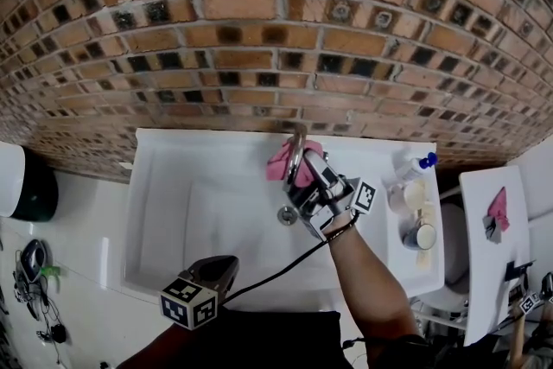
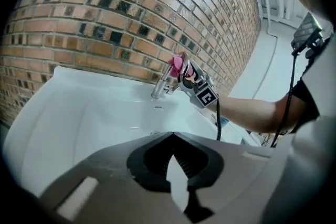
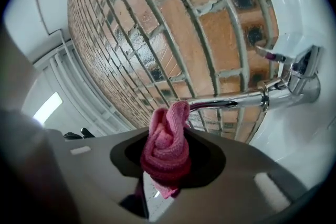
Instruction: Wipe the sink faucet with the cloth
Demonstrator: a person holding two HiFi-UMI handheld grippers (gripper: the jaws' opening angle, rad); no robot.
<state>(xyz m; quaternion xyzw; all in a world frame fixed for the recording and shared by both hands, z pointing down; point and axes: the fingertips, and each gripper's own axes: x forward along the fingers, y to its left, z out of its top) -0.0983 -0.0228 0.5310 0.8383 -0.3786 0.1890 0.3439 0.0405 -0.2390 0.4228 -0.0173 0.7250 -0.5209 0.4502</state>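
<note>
Pink ribbed cloth [image 3: 167,144] in the grey right gripper [image 3: 166,173], just under a mirror-bright chrome faucet [image 3: 247,98]. Ahead of both grippers, a red-brown brick wall [image 1: 259,39] is mottled with black patches and lined with pale mortar. Beneath them is a plain white sink [image 1: 173,186]. The grey left gripper [image 2: 170,162] bears a black-and-white marker cube [image 1: 188,304].

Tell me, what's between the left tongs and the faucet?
Just white sink basin between the left tongs and the faucet; the left gripper view shows it.

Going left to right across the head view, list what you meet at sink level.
sink rim → left hand-held gripper → pink cloth → blue-capped bottle → white board
</note>
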